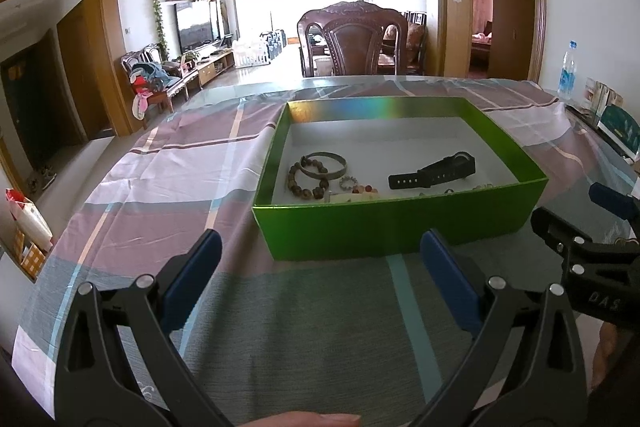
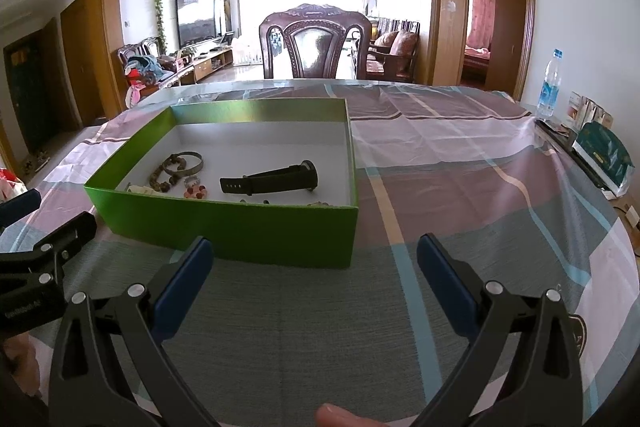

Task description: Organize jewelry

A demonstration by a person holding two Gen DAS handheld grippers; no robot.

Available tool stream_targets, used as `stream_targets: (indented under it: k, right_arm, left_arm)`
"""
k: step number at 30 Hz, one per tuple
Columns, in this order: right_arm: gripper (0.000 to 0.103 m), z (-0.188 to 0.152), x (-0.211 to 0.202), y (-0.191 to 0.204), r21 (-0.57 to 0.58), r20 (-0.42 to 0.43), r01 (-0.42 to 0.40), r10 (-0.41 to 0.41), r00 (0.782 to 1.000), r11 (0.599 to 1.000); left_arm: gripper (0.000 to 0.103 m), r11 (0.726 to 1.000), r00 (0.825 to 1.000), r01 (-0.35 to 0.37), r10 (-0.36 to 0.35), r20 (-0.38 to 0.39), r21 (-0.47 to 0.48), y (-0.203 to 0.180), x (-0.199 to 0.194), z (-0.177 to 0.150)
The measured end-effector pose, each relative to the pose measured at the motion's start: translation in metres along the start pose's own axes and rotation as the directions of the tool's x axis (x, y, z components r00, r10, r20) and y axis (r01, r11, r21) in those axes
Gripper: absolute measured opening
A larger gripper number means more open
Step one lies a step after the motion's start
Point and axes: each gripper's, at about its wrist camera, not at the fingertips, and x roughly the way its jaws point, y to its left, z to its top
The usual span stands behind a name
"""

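Note:
A green box [image 1: 384, 227] [image 2: 240, 231] with a white floor stands on the checked tablecloth. Inside lie a black watch [image 1: 434, 171] [image 2: 272, 179], a silver bangle [image 1: 325, 163] [image 2: 188, 162], a brown bead bracelet [image 1: 306, 183] [image 2: 162, 179], a small ring [image 1: 347, 182] and reddish beads [image 2: 196, 191]. My left gripper [image 1: 320, 259] hangs open in front of the box's near wall, nothing between its blue pads. My right gripper [image 2: 314, 259] is open too, off the box's near right corner. Each gripper shows at the edge of the other's view.
A carved wooden chair [image 1: 352, 39] [image 2: 316, 39] stands at the table's far side. A water bottle [image 1: 567, 69] [image 2: 550, 89] and packets [image 2: 604, 155] sit at the right edge. The tablecloth [image 2: 460, 163] right of the box is bare.

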Motion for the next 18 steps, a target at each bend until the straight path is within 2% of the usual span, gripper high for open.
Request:
stream_targets:
  k: [18]
  right_arm:
    - [0.100,-0.0007,0.0003,0.0013,-0.004,0.009,-0.003,0.003,1.000,1.000]
  left_arm:
    - [0.099,1.000,1.000,-0.003,0.003,-0.003,0.005,-0.0022,0.0024,-0.0032]
